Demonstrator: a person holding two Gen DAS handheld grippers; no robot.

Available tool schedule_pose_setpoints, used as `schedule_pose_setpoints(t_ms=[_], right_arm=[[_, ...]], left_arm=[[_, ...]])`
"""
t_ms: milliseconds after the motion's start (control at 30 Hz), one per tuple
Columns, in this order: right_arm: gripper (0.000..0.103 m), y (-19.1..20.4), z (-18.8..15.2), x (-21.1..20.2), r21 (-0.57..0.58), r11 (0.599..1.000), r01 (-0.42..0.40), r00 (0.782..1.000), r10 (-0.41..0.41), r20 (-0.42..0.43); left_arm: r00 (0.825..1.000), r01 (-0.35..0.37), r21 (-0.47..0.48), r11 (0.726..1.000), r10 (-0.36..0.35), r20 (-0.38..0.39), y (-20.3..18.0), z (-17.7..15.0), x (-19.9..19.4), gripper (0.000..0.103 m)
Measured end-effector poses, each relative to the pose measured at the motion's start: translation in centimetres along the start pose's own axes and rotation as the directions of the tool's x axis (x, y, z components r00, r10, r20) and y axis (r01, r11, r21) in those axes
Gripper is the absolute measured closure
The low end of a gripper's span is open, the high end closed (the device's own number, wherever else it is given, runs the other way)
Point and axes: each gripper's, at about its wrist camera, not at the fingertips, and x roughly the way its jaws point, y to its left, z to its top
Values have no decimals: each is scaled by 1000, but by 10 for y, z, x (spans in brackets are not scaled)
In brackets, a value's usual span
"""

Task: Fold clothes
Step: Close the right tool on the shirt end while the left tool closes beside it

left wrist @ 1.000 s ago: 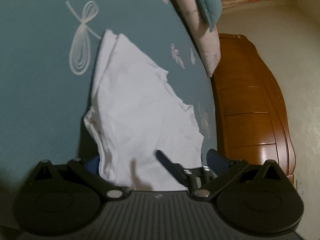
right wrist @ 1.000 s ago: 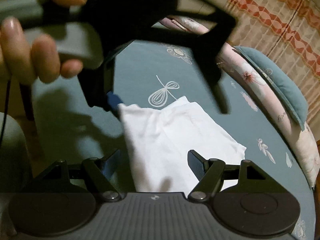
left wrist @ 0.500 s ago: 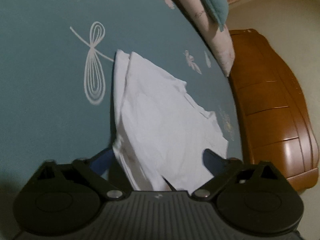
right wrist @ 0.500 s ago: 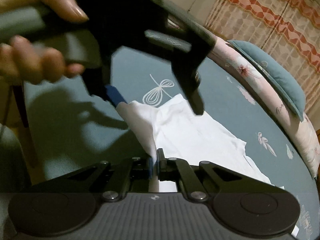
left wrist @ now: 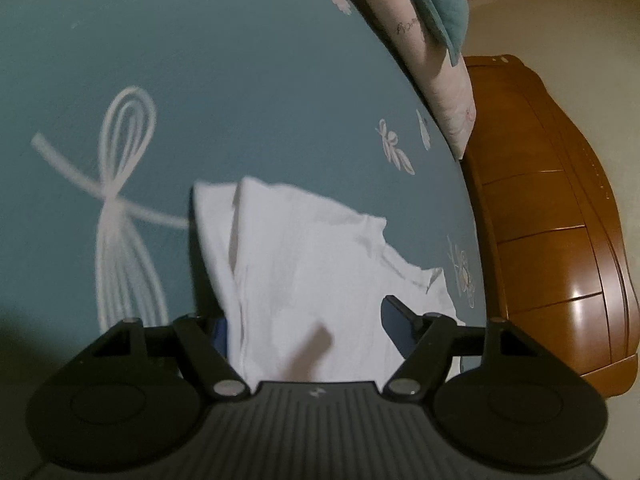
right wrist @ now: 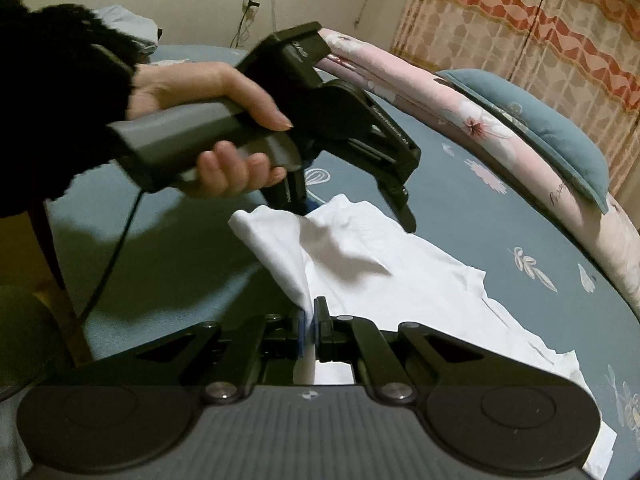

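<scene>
A crumpled white garment (left wrist: 312,264) lies on the teal bed sheet (left wrist: 240,80). My right gripper (right wrist: 311,312) is shut on the near edge of the white garment (right wrist: 400,272), and a fold of cloth rises from its pads. My left gripper (left wrist: 304,316) straddles the garment's other near corner. Its jaws are closing with cloth between them, and the right finger still stands clear of the cloth. In the right wrist view a hand (right wrist: 208,92) holds the left gripper (right wrist: 356,216) tilted down over the cloth.
Pink floral bedding (right wrist: 460,120) and a teal pillow (right wrist: 552,132) line the far edge of the bed. A brown wooden bed end (left wrist: 552,220) stands to the right. Patterned curtains (right wrist: 520,20) hang behind.
My right gripper has shut on the garment's edge and raised it a little. My left gripper has moved away from the right camera to the garment's corner, its jaws narrowing.
</scene>
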Motion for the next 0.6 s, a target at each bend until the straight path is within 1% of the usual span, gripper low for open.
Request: schedule_pose_setpoints(t_ms=[67, 133, 200, 333, 367, 400, 467, 533, 600], right_arm=[[98, 3, -2, -4, 8, 1000, -1, 1000, 1, -1], [98, 3, -4, -7, 19, 1000, -3, 1000, 3, -3], [98, 1, -4, -7, 25, 1000, -1, 1000, 1, -5], [98, 3, -6, -7, 21, 1000, 4, 1000, -3, -24], [98, 5, -7, -7, 20, 1000, 5, 1000, -5, -30], [98, 6, -8, -7, 20, 1000, 8, 999, -7, -38], [98, 8, -7, -3, 12, 1000, 14, 998, -13, -58], [99, 11, -7, -1, 4, 1000, 17, 997, -17, -77], [99, 13, -5, 2, 2, 1000, 19, 996, -19, -90]], left_arm=[[1000, -12, 45, 999, 12, -15, -3, 2, 0, 34], [999, -21, 79, 997, 23, -22, -3, 1, -1, 43], [999, -30, 95, 995, 31, -19, 0, 0, -5, 57], [1000, 10, 64, 998, -10, 1, 14, -3, -10, 67], [1000, 11, 58, 998, -11, 6, 17, -2, -10, 71], [1000, 5, 54, 999, -5, 10, 19, -2, -10, 79], [1000, -24, 54, 998, 23, 17, 21, -3, -11, 86], [999, -48, 55, 997, 47, 24, 19, -5, -12, 87], [996, -88, 79, 993, 85, 33, 9, -7, -11, 89]])
